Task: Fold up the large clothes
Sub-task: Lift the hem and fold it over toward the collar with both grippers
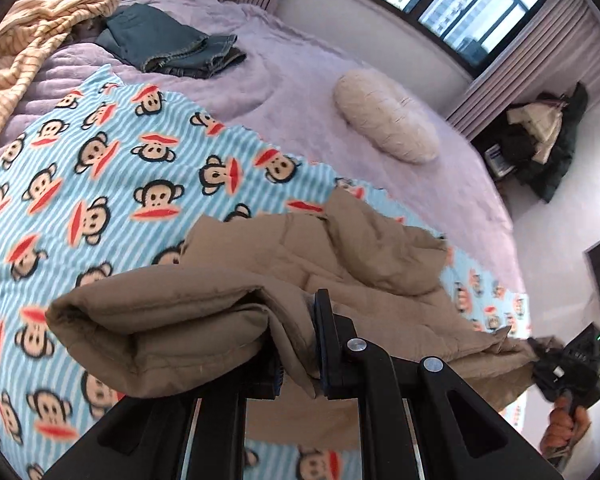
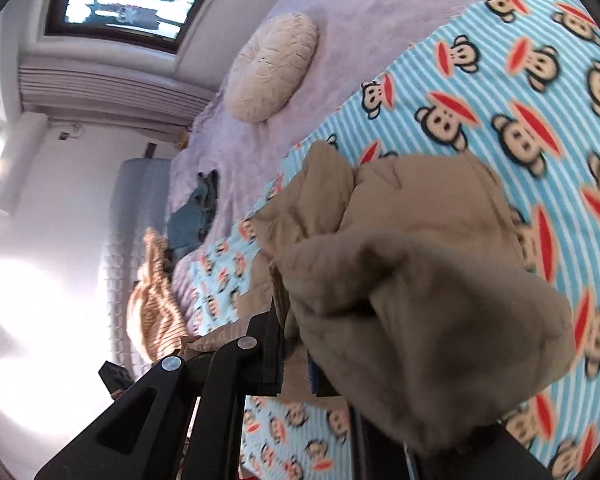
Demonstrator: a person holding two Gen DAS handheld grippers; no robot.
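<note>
Both the left gripper (image 1: 300, 344) and right gripper (image 2: 296, 348) have jaws clamped on the tan jacket (image 1: 300, 256), lifted above the monkey-print blanket (image 1: 100, 184).

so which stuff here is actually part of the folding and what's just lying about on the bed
In the job:
- tan padded coat, pinched by both
- left gripper
- right gripper
- monkey blanket under it

Lying about:
- folded jeans
- round cushion
- striped cloth
</note>
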